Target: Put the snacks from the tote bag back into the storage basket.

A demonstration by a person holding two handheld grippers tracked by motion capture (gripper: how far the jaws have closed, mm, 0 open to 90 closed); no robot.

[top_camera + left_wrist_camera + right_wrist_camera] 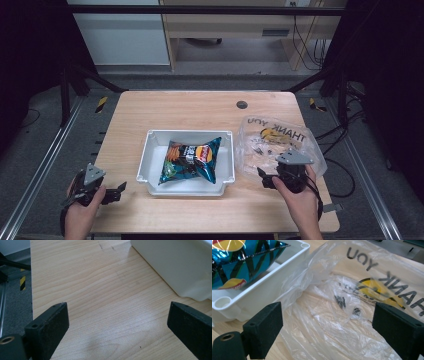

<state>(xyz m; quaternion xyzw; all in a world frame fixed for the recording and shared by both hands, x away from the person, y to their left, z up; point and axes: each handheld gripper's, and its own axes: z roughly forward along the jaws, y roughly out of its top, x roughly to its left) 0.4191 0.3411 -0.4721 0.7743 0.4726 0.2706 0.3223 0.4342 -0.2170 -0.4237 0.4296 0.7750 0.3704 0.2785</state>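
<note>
At the lower left of the high view the left tool (114,192) rests on the wooden surface (200,107), jaws spread and empty. At lower right the right tool (264,177), jaws spread, meets the clear plastic bag (272,137). Mid-frame, a white bin (186,134) holds a blue chip bag (192,159).

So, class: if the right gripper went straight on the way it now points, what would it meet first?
The right gripper, jaws open, points at the clear plastic bag lying on the table, so it would likely meet the bag first. The white tray sits off to one side of that line.
</note>
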